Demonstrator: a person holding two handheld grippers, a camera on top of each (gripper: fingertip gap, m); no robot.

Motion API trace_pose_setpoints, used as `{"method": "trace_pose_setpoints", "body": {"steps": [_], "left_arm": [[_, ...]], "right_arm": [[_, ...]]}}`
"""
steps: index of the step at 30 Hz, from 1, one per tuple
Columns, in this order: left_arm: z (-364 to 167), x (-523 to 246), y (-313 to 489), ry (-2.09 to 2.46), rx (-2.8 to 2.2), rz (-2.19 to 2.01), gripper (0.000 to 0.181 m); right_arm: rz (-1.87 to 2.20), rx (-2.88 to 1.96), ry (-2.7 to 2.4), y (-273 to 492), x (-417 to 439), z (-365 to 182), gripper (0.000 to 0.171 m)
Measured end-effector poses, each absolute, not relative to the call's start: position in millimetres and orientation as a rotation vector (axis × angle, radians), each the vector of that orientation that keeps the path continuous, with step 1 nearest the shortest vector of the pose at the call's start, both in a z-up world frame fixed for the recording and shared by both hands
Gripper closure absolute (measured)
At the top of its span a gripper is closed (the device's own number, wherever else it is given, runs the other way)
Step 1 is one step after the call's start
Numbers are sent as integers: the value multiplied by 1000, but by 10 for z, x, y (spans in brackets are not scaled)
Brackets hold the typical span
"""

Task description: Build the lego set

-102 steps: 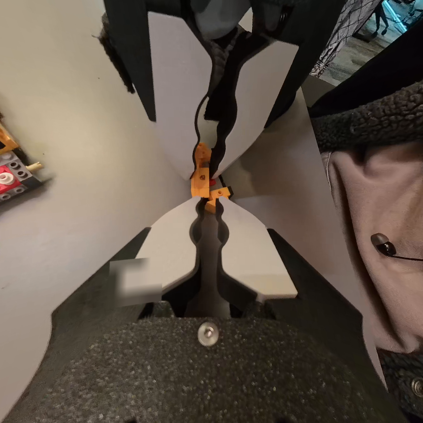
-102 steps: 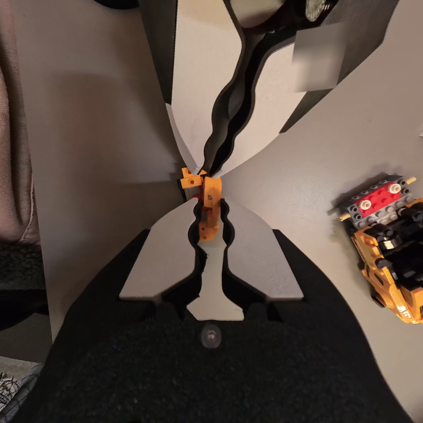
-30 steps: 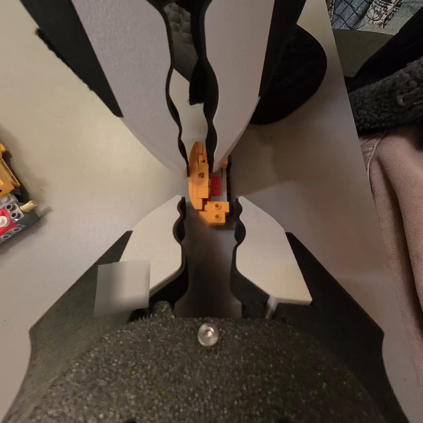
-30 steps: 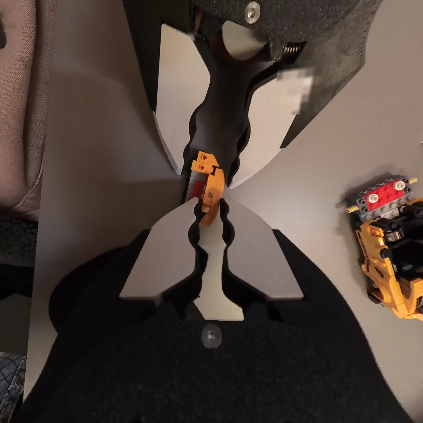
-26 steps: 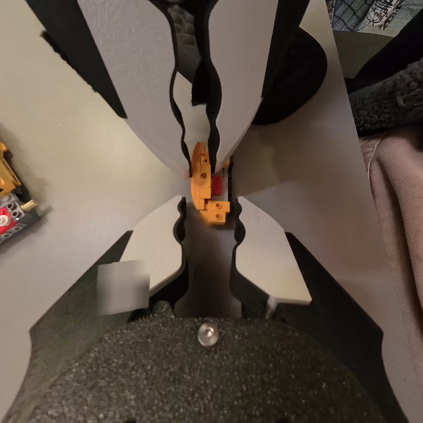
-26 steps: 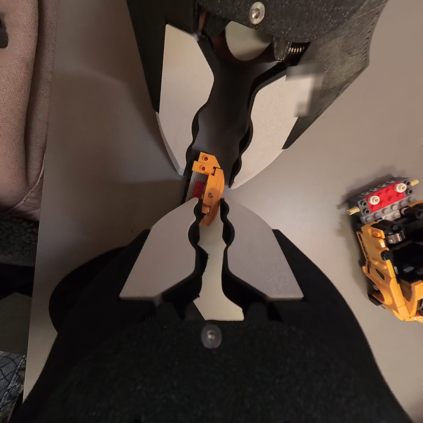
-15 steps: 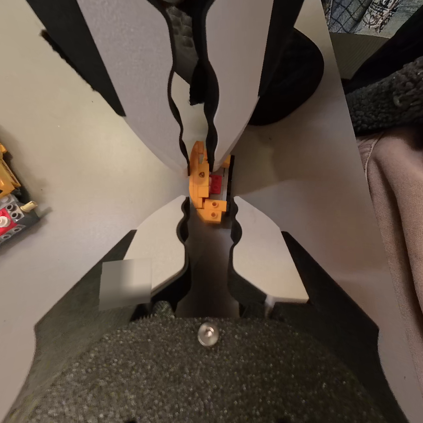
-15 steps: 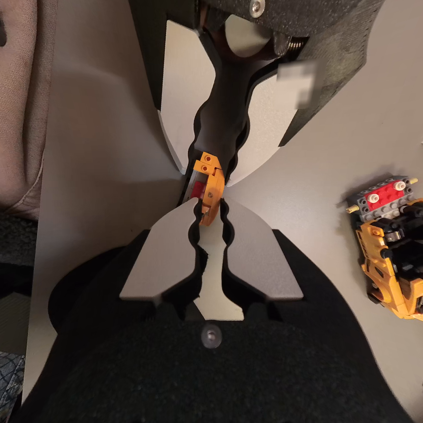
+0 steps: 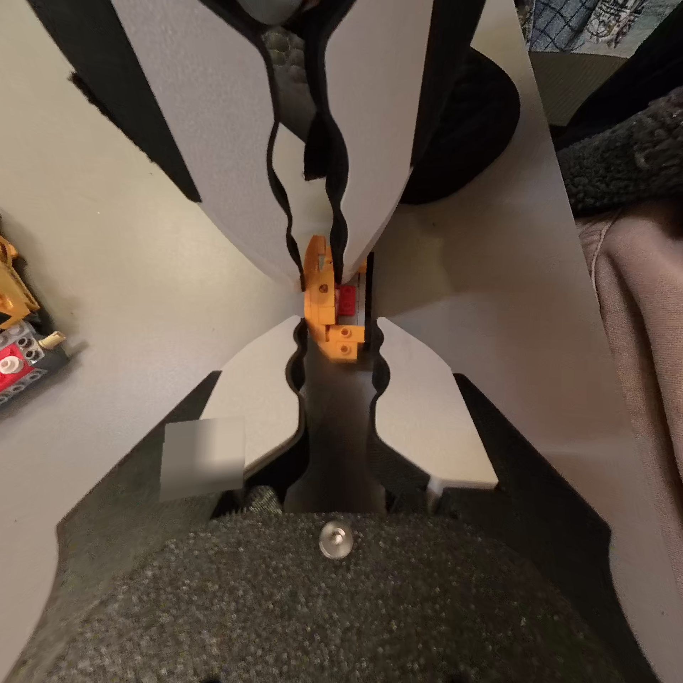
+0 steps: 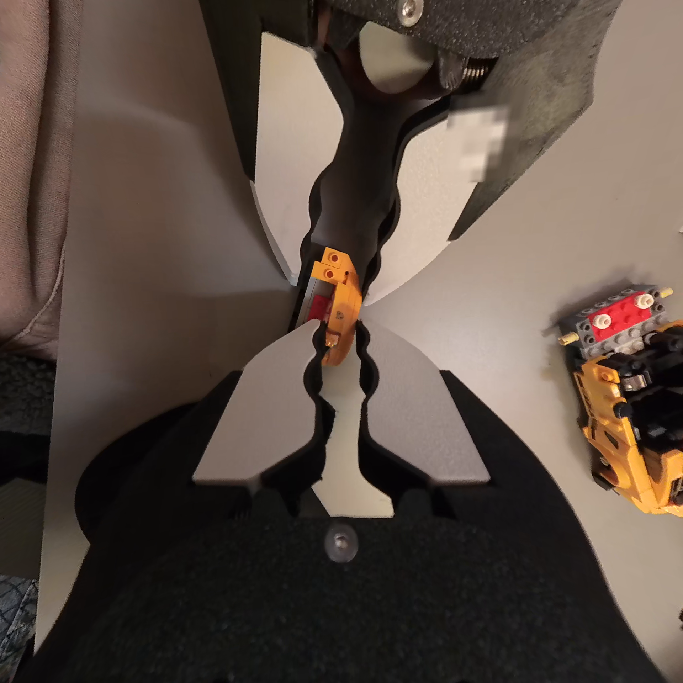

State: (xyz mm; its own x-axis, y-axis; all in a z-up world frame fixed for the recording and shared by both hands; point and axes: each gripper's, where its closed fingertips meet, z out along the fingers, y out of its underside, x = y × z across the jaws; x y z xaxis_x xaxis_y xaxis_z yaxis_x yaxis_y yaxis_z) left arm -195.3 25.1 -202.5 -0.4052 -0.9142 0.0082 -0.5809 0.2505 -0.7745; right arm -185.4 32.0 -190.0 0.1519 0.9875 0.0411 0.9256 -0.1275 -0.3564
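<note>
my right gripper (image 10: 338, 325) pinches the lower end of the orange subassembly (image 10: 342, 310) at frame centre. its long axis runs up toward my left gripper (image 9: 338, 325), parted around the studded end, not yet clamped. the car body (image 10: 628, 399) lies well right; nothing between.

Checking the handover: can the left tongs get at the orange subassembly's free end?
Probably yes. The left tongs stand open astride that end of the orange subassembly; the right tongs pinch the far end only.
</note>
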Motion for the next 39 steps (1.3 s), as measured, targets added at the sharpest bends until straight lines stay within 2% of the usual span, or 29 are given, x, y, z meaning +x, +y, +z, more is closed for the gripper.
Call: {"method": "trace_pose_setpoints", "body": {"steps": [11, 25, 39], "left_arm": [[-2028, -1958, 270, 2076, -1357, -979, 150], [-2030, -1966, 278, 2074, -1364, -977, 150], [-2040, -1973, 273, 2085, -1361, -983, 146]], "right_arm": [[309, -2180, -1764, 352, -1763, -1823, 151], [342, -2243, -1731, 274, -1686, -1899, 160], [433, -2213, -1678, 303, -1763, -1921, 162]]}}
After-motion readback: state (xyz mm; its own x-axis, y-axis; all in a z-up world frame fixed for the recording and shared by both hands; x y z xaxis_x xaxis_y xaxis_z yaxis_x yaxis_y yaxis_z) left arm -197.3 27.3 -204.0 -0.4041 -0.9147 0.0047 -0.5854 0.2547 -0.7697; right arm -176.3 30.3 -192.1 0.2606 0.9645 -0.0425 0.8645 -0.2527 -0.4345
